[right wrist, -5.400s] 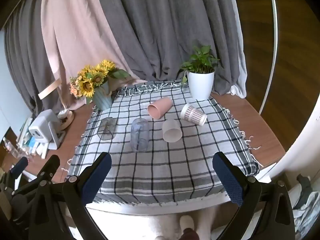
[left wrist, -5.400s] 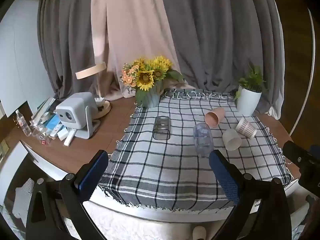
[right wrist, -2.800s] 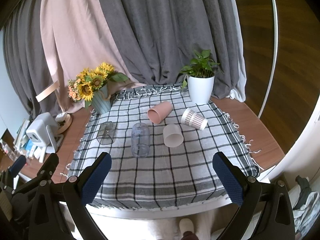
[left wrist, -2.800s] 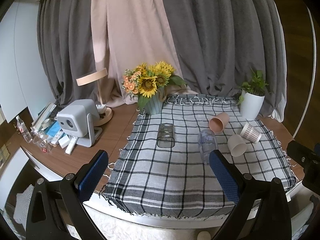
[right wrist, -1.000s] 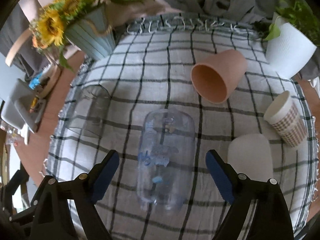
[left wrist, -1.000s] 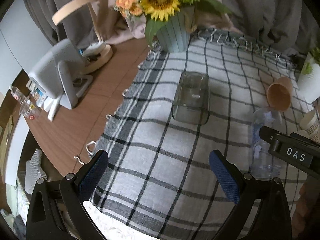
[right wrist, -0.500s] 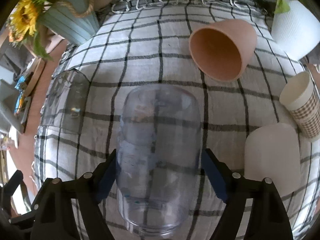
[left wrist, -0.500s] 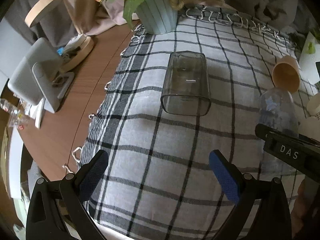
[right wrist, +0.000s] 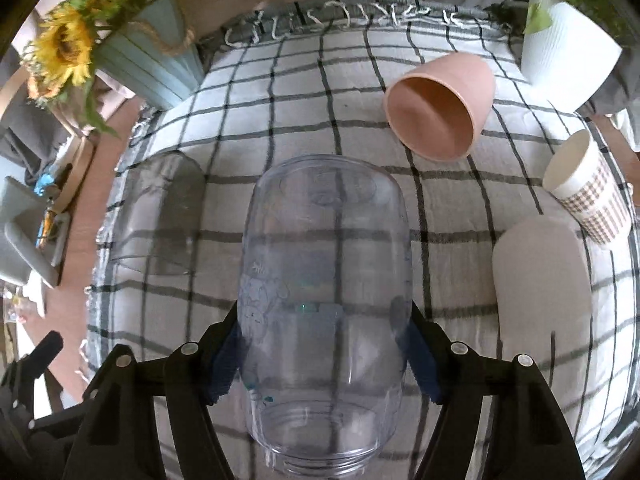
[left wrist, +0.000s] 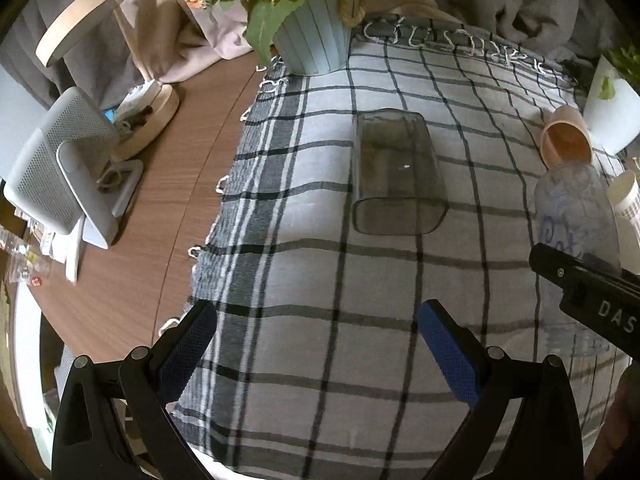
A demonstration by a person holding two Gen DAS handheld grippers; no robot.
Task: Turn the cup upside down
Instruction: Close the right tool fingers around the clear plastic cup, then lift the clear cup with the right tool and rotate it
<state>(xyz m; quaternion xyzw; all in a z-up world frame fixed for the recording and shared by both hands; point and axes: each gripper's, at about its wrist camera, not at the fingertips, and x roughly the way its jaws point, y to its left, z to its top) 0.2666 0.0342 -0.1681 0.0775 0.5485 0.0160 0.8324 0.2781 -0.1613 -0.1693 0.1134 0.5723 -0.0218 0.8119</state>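
A clear plastic cup point(right wrist: 324, 304) lies on its side on the checked cloth point(right wrist: 304, 80), mouth toward me. My right gripper point(right wrist: 324, 356) is closed around its body, blue pads against both sides. The same cup shows at the right edge of the left wrist view point(left wrist: 572, 216), with the right gripper's black finger across it. My left gripper point(left wrist: 320, 344) is open and empty above the cloth, in front of a smoky square glass point(left wrist: 394, 176) lying on its side.
A pink cup point(right wrist: 440, 104), a checked paper cup point(right wrist: 584, 188) and a white cup point(right wrist: 540, 280) lie on their sides to the right. A sunflower vase point(right wrist: 148, 60) and white plant pot point(right wrist: 568, 56) stand at the back. A speaker point(left wrist: 60, 176) and lamp point(left wrist: 148, 104) stand left.
Both grippers came down toward the table. My right gripper moved forward over the clear cup and closed on it. My left gripper edged closer to the smoky glass.
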